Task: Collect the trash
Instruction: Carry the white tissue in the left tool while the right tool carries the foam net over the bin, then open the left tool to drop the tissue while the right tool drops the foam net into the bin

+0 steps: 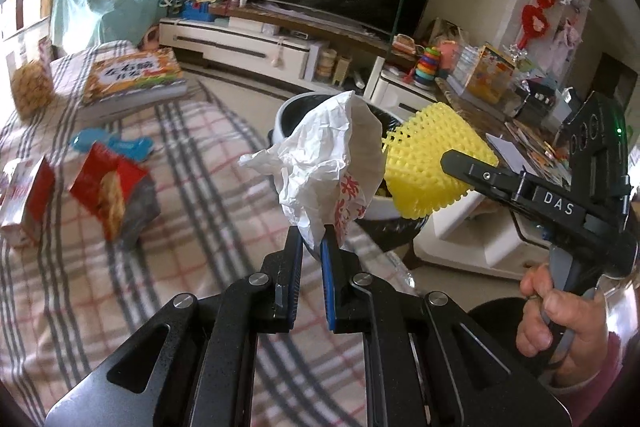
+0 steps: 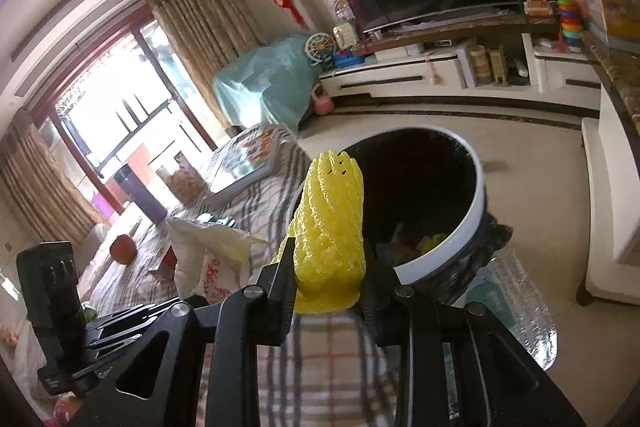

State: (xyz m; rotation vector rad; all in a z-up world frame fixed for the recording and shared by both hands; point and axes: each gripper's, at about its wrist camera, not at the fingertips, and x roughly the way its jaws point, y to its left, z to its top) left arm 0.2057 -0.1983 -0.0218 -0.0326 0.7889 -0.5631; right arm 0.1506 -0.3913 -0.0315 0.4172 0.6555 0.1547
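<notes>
A plaid-covered table [image 1: 192, 155] carries a picture book [image 1: 134, 77], two red snack boxes [image 1: 114, 189] and a blue wrapper [image 1: 120, 145].

White letters "DAS" stand on the black right gripper [image 1: 472, 169], just right of the bin [image 1: 288, 115]. The crumpled white bag [image 1: 320, 163] in front of the bin carries red Chinese characters, too creased to read. Left of the bin, a book [image 1: 134, 79] on the checked cloth has large white Chinese characters on its cover, blurred; I cannot make them out.
</notes>
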